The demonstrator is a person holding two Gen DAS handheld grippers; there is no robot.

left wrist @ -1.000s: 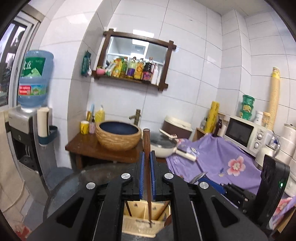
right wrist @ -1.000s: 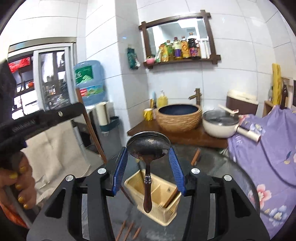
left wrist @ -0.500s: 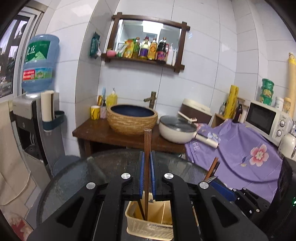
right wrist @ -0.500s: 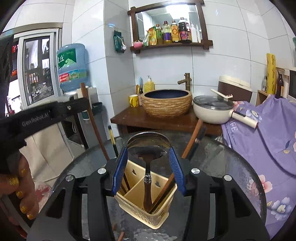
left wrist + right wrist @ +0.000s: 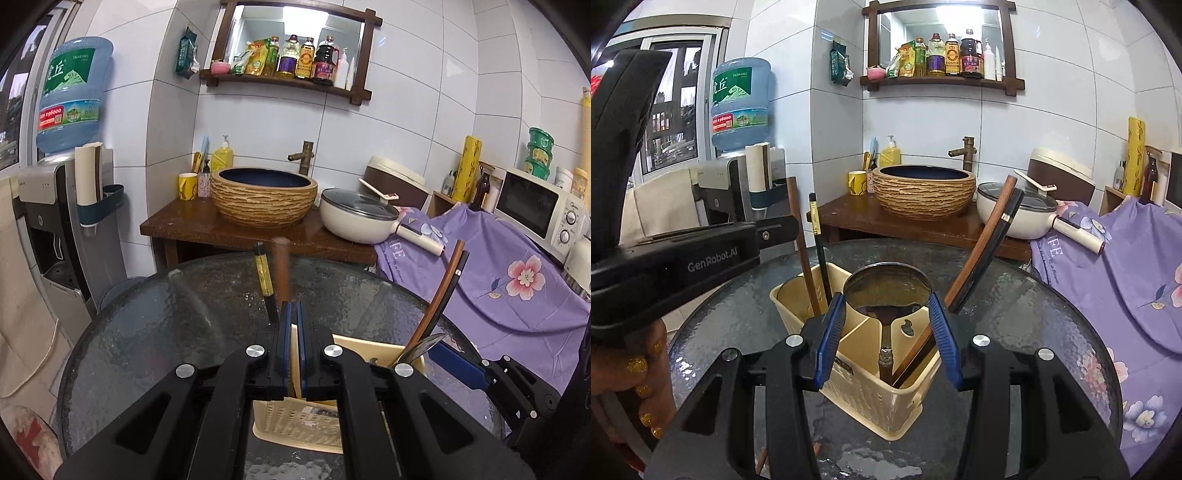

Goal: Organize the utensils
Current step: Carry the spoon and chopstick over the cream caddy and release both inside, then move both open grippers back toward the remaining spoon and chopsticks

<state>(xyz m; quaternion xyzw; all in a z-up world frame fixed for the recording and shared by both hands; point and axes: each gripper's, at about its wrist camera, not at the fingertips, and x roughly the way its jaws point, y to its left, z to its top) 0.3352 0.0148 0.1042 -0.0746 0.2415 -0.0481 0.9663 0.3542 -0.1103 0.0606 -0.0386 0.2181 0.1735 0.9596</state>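
Note:
A cream plastic utensil holder [image 5: 871, 391] with compartments stands on the round glass table [image 5: 1034, 317]; it also shows in the left wrist view [image 5: 295, 428]. My right gripper [image 5: 886, 317] is shut on a metal ladle [image 5: 886, 291], bowl up, handle down in the holder's front compartment. My left gripper [image 5: 291, 325] is shut on a brown chopstick [image 5: 281, 269], upright in the holder's left compartment beside a black chopstick [image 5: 264, 280]. Two more utensils [image 5: 982, 251] lean to the right out of the holder.
Loose chopsticks [image 5: 761, 461] lie on the glass near the front edge. Behind the table stand a wooden counter with a woven basin [image 5: 925, 192] and a white pan [image 5: 1019, 214]. A purple floral cloth [image 5: 1126, 266] covers the right side. A water dispenser [image 5: 55, 206] stands at left.
Both grippers have moved down toward the holder. The ladle's handle has gone deeper into the front compartment, and the brown chopstick has gone lower into the left compartment.

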